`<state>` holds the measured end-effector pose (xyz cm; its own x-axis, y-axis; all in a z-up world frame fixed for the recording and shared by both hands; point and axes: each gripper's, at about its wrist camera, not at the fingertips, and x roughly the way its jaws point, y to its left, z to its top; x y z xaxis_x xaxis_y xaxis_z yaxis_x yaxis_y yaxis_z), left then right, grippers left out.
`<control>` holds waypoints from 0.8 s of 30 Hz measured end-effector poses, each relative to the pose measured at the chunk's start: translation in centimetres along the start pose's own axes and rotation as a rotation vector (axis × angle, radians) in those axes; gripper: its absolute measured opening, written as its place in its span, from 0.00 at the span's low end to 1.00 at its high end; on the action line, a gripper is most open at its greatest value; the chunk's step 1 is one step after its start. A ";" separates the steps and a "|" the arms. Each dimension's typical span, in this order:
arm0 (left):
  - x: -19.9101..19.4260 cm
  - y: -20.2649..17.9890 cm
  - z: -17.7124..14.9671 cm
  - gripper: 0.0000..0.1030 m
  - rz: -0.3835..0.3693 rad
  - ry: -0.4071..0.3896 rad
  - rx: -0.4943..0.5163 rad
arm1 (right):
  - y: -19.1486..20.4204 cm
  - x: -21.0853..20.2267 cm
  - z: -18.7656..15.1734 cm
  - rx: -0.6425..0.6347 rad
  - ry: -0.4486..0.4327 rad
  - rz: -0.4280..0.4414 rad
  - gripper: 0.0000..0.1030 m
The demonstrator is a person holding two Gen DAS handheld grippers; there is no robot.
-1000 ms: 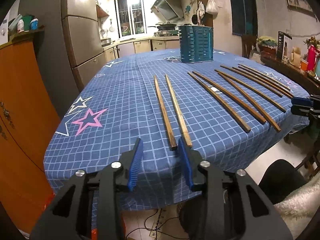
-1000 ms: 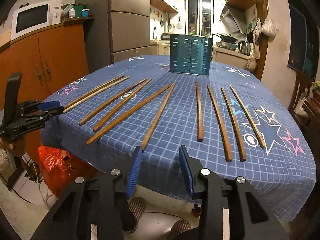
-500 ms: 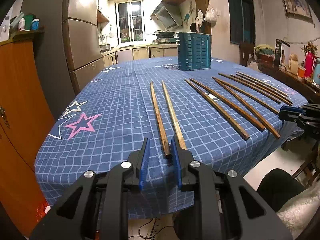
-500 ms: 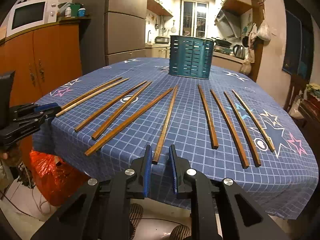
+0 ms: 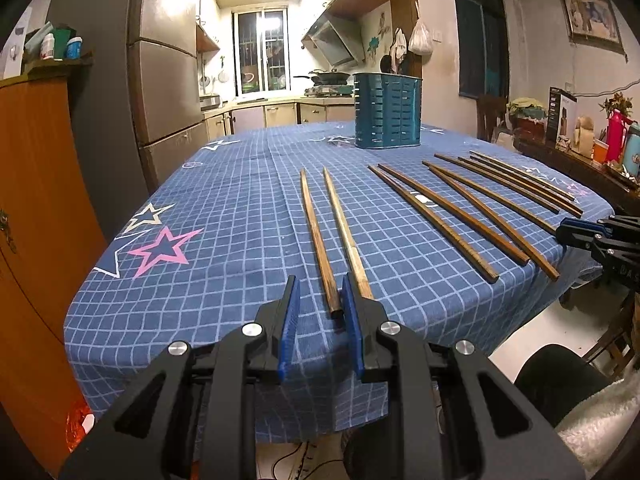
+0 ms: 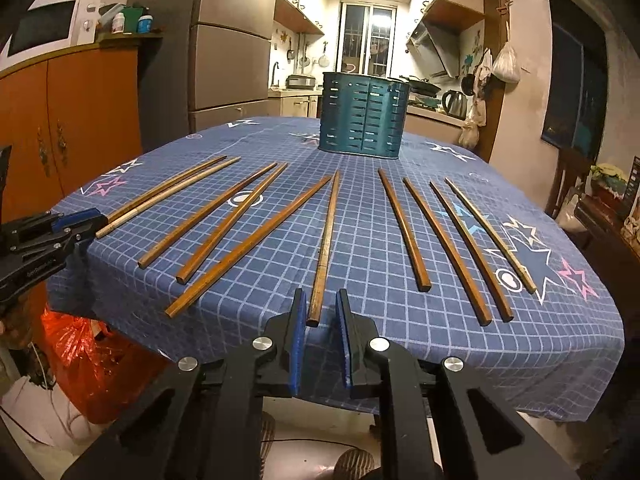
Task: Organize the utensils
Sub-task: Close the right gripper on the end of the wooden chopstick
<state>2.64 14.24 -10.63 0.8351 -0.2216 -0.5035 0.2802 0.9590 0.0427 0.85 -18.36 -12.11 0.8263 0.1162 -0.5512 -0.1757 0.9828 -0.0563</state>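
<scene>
Several long wooden chopsticks lie fanned out on a blue checked tablecloth (image 5: 240, 208). A teal slotted utensil holder (image 5: 387, 111) stands upright at the far end; it also shows in the right wrist view (image 6: 363, 115). My left gripper (image 5: 319, 290) is open at the near table edge, with the near end of the leftmost chopstick (image 5: 318, 240) between its jaws and its neighbour (image 5: 345, 232) just right of them. My right gripper (image 6: 321, 304) is open and narrow, its jaws on either side of the near end of a middle chopstick (image 6: 327, 240), not touching it.
An orange cabinet (image 5: 32, 208) stands left of the table, a grey fridge (image 5: 168, 80) behind it. A sideboard with boxes and bottles (image 5: 580, 140) runs along the right. A red plastic bag (image 6: 92, 356) lies on the floor under the table's left edge.
Both grippers have moved forward to the chopstick ends at the table edge. Their jaws have narrowed since a second ago, and the left has reopened slightly.
</scene>
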 end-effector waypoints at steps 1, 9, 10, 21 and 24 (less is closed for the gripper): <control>0.0 -0.1 -0.1 0.20 0.005 -0.003 0.004 | -0.1 0.0 0.0 0.003 0.000 0.001 0.16; -0.5 -1.1 -0.4 0.09 0.016 -0.020 0.036 | 0.1 0.1 0.1 0.006 -0.006 0.013 0.09; -0.4 -1.1 -0.4 0.09 0.015 -0.020 0.035 | 0.1 0.1 0.1 0.010 -0.007 0.015 0.09; -0.6 -1.0 -0.6 0.08 0.022 -0.032 0.037 | -0.2 0.0 -0.1 0.037 -0.025 0.025 0.08; -0.6 -1.1 -0.6 0.06 0.020 -0.035 0.030 | -0.5 -0.1 0.0 0.053 -0.025 0.034 0.07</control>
<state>1.57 13.46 -10.86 0.8567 -0.2086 -0.4717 0.2765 0.9578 0.0787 0.84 -18.88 -12.03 0.8338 0.1524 -0.5306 -0.1759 0.9844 0.0064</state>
